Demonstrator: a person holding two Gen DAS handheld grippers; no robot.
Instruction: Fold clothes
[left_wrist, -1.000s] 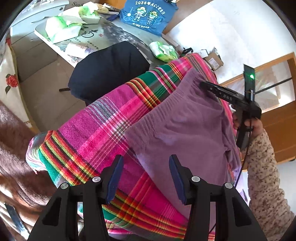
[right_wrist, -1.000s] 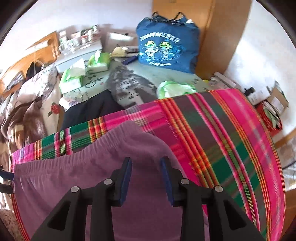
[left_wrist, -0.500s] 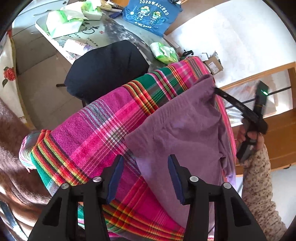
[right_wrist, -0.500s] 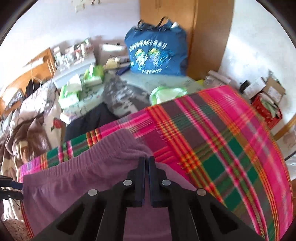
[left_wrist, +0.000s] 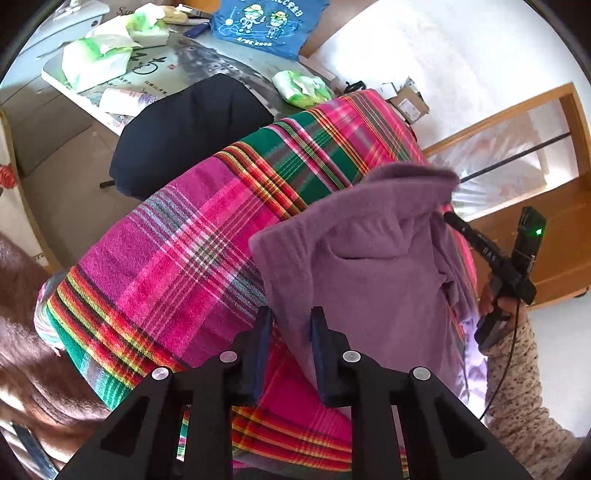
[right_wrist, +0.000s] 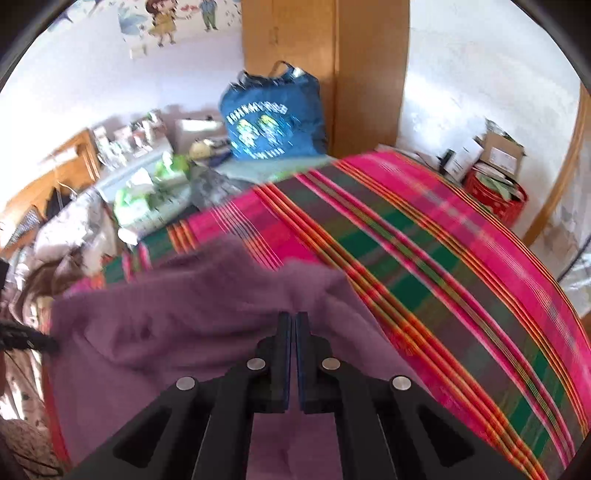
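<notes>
Lifted purple garment (left_wrist: 369, 258) clamped by right gripper (right_wrist: 291, 321).

Purple garment (left_wrist: 369, 266), plain. Blanket (left_wrist: 177, 254) under it: pink plaid, green bands, red-orange-yellow stripes. Far: blue bag (right_wrist: 271, 118) with cartoon print, dark navy cloth (left_wrist: 184, 129), green-white packs (left_wrist: 96, 62). Right: speckled beige sleeve (left_wrist: 524, 387). Gripper fingers (left_wrist: 262, 350) black, blue pads.

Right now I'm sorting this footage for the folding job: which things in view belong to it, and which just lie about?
In the job:
- purple garment
- right gripper, shut on its edge
- left gripper, jaws just been closing astride its corner
- plaid cloth beneath

Lying about:
- blue bag
- tissue packs
- dark cushion
- red basket
</notes>
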